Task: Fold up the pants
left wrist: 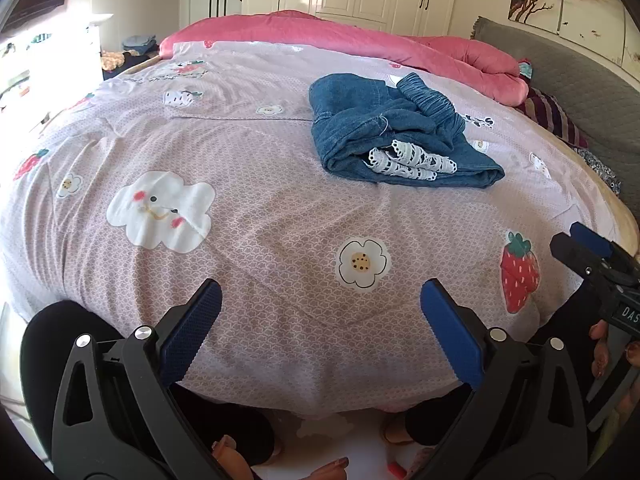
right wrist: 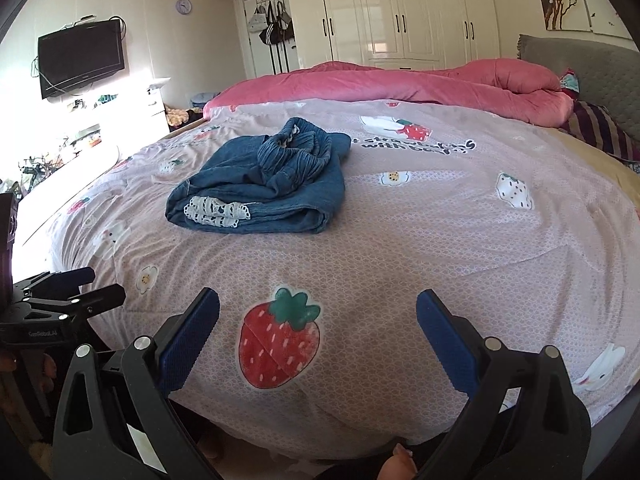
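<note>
Blue denim pants [left wrist: 396, 136] with white lace trim and a gathered waistband lie in a rumpled bundle on the bed's pink patterned cover [left wrist: 260, 208], far from both grippers. In the right wrist view the pants [right wrist: 260, 188] sit left of centre. My left gripper [left wrist: 320, 292] stands open over the near edge of the bed with nothing between its blue pads. My right gripper [right wrist: 318, 300] is open too, above a printed strawberry, and holds nothing. Each gripper shows at the edge of the other's view: the right gripper [left wrist: 576, 240], the left gripper [right wrist: 100, 284].
A rolled pink quilt [right wrist: 400, 80] lies along the far side of the bed. A grey headboard [right wrist: 580, 64] and striped pillow [right wrist: 600, 128] are at right. White wardrobes [right wrist: 400, 12], a wall TV [right wrist: 80, 60] and a cluttered white dresser [right wrist: 100, 128] stand beyond. The person's dark-clad legs [left wrist: 60, 340] press against the bed's near edge.
</note>
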